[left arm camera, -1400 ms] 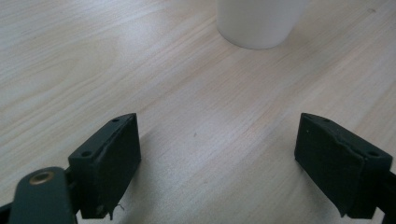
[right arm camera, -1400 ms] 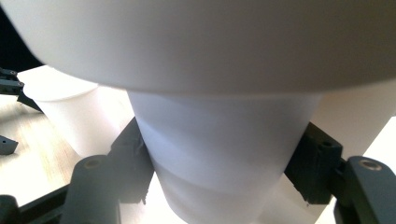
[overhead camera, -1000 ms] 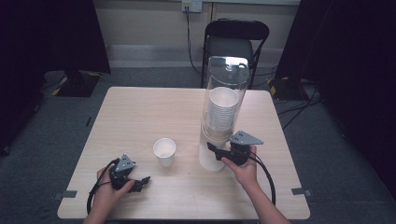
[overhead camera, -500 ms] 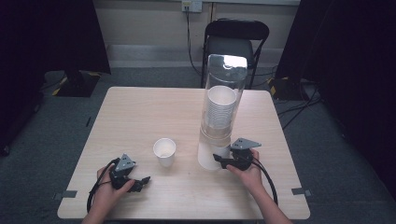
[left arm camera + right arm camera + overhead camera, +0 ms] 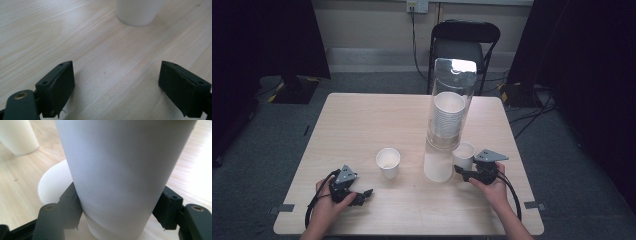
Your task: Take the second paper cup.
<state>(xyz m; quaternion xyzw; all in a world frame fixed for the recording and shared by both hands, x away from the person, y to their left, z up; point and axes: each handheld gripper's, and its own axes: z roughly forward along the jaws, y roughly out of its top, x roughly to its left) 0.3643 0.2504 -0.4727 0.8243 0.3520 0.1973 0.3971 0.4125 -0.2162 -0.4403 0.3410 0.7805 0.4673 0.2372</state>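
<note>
A clear dispenser tube point(image 5: 451, 100) with a stack of white cups stands on a white base point(image 5: 438, 165) right of the table's middle. Just right of that base, my right gripper point(image 5: 462, 172) is shut on an upright white paper cup point(image 5: 463, 152). In the right gripper view both pads touch the cup point(image 5: 120, 170) low on its sides, and the jaws have just been opening a little. A second white cup point(image 5: 388, 162) stands alone near the middle. My left gripper point(image 5: 364, 196) rests open at the front left, and that cup point(image 5: 138, 12) stands ahead of its empty jaws.
The wooden table point(image 5: 362, 120) has bare surface at its back left. A black chair point(image 5: 464, 42) stands behind the far edge. The lone cup point(image 5: 17, 137) and the dispenser base point(image 5: 52, 185) lie beyond the held cup in the right gripper view.
My right gripper has come down and to the right from under the tube's mouth, with a white cup in it, and now sits beside the base. The left gripper has stayed put.
</note>
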